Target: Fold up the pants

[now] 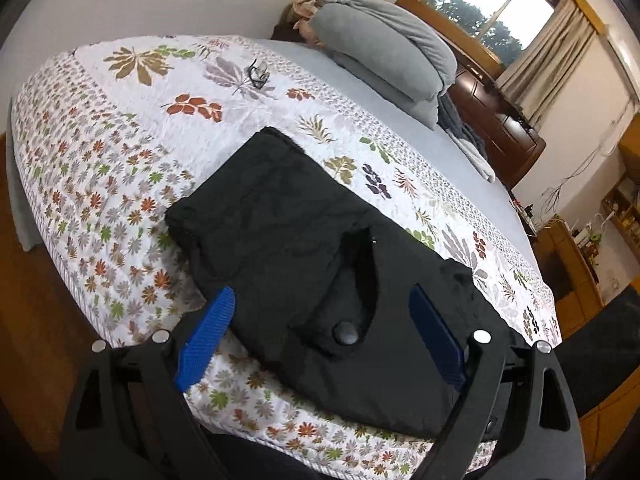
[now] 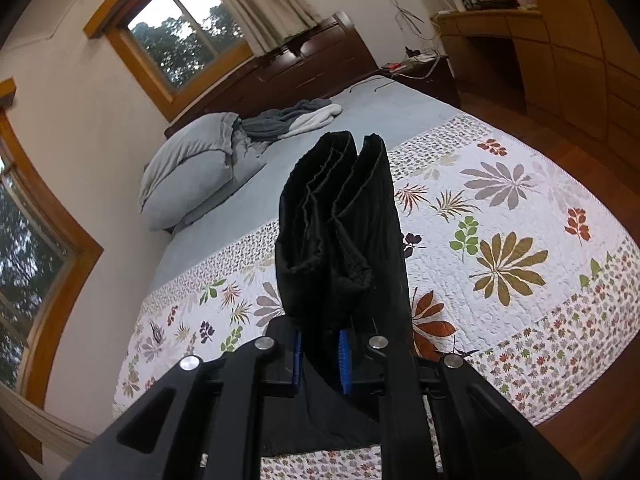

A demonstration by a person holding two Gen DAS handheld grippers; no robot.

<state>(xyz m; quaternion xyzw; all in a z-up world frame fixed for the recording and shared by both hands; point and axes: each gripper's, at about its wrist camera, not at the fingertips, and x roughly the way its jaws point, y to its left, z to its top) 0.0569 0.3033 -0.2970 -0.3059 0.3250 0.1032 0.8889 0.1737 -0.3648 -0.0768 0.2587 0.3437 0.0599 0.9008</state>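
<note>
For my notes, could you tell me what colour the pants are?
Black; the pants show best in the left wrist view.

The right gripper [image 2: 322,354] has its jaws clamped on a bunched stack of black pants [image 2: 340,220], whose folded layers stand up from between the blue pads [image 2: 345,360]. Beneath lies a bed with a leaf-patterned quilt [image 2: 500,248]; grey pillows [image 2: 192,172] and a crumpled grey-and-white blanket [image 2: 292,118] rest near the dark wooden headboard [image 2: 312,64].

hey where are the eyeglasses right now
In the left wrist view the eyeglasses lie on the floral quilt toward the far end of the bed, beyond the black pants and left of the grey pillow.
</note>
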